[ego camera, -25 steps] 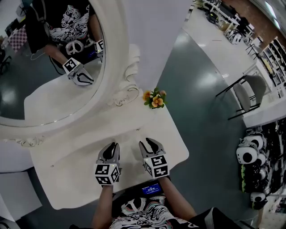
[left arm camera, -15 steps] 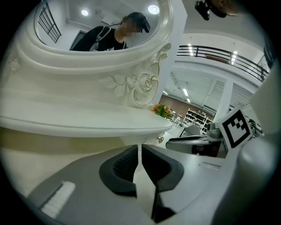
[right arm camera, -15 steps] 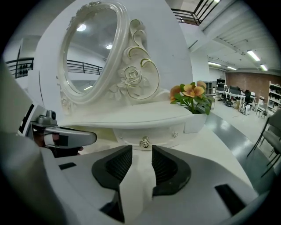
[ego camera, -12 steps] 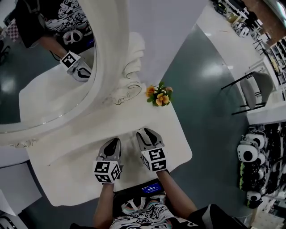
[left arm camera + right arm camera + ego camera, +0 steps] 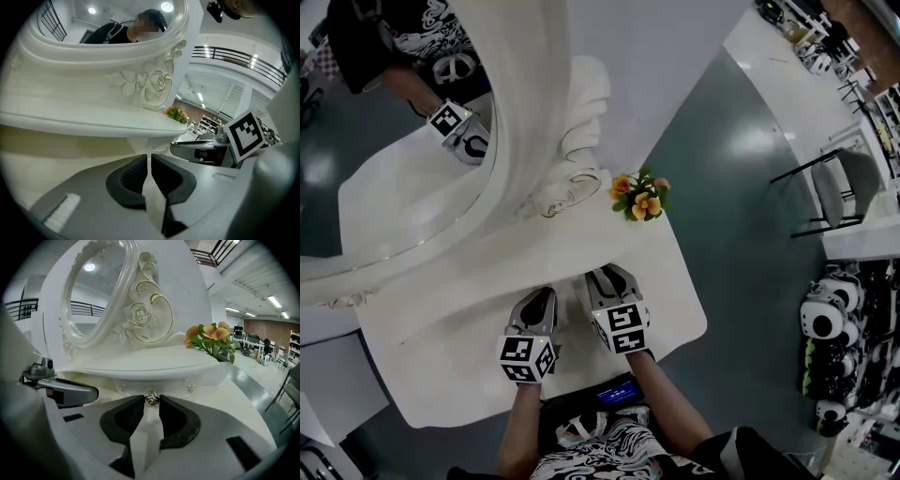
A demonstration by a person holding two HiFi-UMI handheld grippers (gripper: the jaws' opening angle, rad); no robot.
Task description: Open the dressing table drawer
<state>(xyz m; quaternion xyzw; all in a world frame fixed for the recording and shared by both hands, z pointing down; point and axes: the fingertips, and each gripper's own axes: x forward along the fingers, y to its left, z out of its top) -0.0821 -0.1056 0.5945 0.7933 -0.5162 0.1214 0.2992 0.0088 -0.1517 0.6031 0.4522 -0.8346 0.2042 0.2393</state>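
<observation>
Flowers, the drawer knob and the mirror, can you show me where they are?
flowers [image 5: 213, 332]: right gripper view, on an orange bloom.
drawer knob [image 5: 151, 399]: right gripper view, on its shiny round face.
mirror [image 5: 93, 291]: right gripper view, on the glass inside the oval frame.

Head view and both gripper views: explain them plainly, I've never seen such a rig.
No robot here: a person holds hand tongs, the left tongs and the right tongs. The top-down picture comes from a camera on the person's head; each other picture comes from a camera riding on one of the tongs. Below is a white dressing table with a mirror and flowers. The left tongs are shut, holding nothing. The right tongs are closing with the drawer knob between their tips.
</observation>
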